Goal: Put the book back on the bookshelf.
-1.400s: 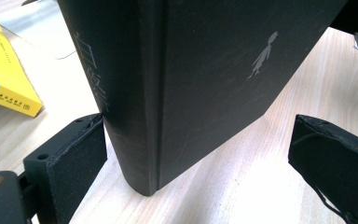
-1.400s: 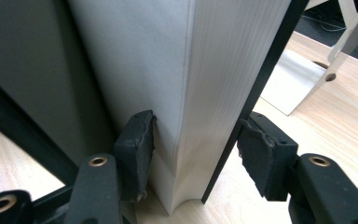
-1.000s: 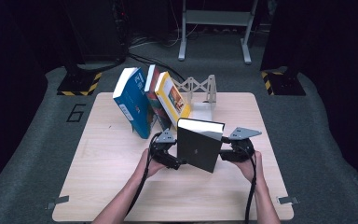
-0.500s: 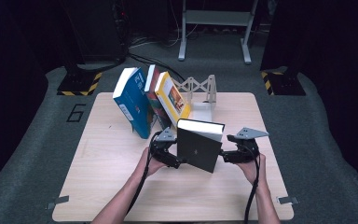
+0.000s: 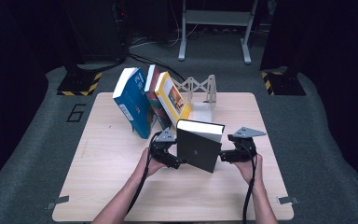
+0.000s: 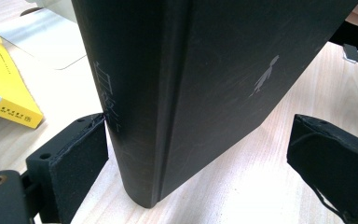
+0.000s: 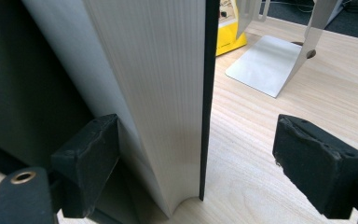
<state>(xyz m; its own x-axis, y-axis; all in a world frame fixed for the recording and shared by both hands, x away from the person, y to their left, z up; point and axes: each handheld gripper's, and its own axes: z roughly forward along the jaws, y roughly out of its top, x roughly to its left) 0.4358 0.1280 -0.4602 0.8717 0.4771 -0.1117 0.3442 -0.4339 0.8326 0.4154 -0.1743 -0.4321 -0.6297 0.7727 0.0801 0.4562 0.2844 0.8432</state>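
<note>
The thick black hardcover book [image 5: 199, 147] stands upright on its bottom edge near the front middle of the pale wooden table [image 5: 98, 186], tilted a little, with its long axis rising from the tabletop and its white page block facing up and to the person's right. It sits between the two tools — the left gripper [image 5: 173, 160] at its spine side, the right gripper [image 5: 223, 156] at its page side — so each is about equally near, and the book lies straight ahead of both. In the left gripper view the spine corner rests against the left pad while the other pad stands well off, so that gripper is parted and not clamping. In the right gripper view the jaws have just been opening; the page edge lies between them, close against one pad, the other well clear — no squeeze on the book. Behind it, a blue book [image 5: 133, 102], a red-spined book [image 5: 153, 100] and a yellow book [image 5: 173, 98] lean in a row beside a silver metal bookend [image 5: 200, 91]. The likely next move, I judge, is to carry the black book back toward that row, which lies up and to the left of it.
</note>
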